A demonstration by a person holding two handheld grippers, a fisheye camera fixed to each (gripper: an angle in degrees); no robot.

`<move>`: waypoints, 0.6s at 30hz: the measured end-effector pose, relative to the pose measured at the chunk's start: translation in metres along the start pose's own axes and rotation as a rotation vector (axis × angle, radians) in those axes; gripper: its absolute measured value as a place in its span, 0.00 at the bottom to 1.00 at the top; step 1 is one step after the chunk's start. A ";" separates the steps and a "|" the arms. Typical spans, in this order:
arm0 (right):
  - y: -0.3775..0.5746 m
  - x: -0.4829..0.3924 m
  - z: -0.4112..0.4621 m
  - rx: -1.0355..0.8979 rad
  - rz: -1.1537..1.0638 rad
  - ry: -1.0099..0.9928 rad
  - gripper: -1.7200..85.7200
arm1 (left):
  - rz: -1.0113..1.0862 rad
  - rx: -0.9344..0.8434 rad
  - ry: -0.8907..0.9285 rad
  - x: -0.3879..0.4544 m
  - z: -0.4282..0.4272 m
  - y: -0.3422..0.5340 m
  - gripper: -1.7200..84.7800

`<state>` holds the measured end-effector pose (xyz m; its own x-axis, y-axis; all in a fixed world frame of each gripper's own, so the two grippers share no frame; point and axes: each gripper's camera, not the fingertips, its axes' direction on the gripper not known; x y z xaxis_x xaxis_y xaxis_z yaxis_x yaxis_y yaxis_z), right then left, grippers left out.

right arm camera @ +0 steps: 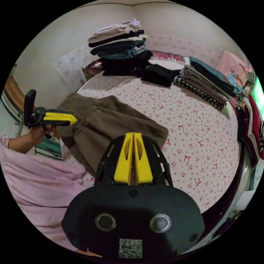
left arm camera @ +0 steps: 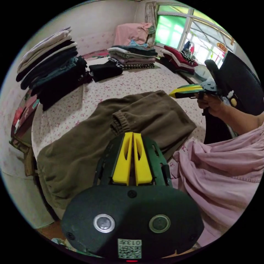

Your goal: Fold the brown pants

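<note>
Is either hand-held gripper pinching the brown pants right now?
No: the left hand-held gripper and the right hand-held gripper are both shut on nothing, held above the brown pants.

Readable text scarce. Left gripper (left arm camera: 132, 134): white sticker (left arm camera: 129, 248) with square code on body's near edge, below two round lenses; short mirrored characters above code, not deciphered. Right gripper (right arm camera: 133, 135): matching sticker (right arm camera: 130, 248), same spot below lenses, characters likewise reversed. No legible print on clothes, bedsheet, walls.
</note>
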<state>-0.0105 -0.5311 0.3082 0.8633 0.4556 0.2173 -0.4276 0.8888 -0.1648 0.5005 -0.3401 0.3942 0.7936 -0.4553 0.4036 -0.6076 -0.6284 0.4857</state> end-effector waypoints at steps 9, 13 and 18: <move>0.044 -0.062 0.031 -0.203 -0.221 0.087 0.02 | 0.081 -0.167 -0.008 0.013 0.002 0.010 0.02; 0.059 -0.069 -0.008 -0.093 -0.235 0.046 0.02 | 0.088 -0.126 -0.039 0.010 -0.036 0.013 0.02; 0.096 -0.086 0.020 -0.255 -0.276 0.088 0.02 | 0.139 -0.023 -0.112 0.020 -0.068 -0.001 0.02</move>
<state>-0.1315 -0.4842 0.2931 0.9610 0.1850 0.2054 -0.1050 0.9317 -0.3478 0.5151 -0.3054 0.4544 0.7000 -0.6049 0.3796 -0.7110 -0.5408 0.4494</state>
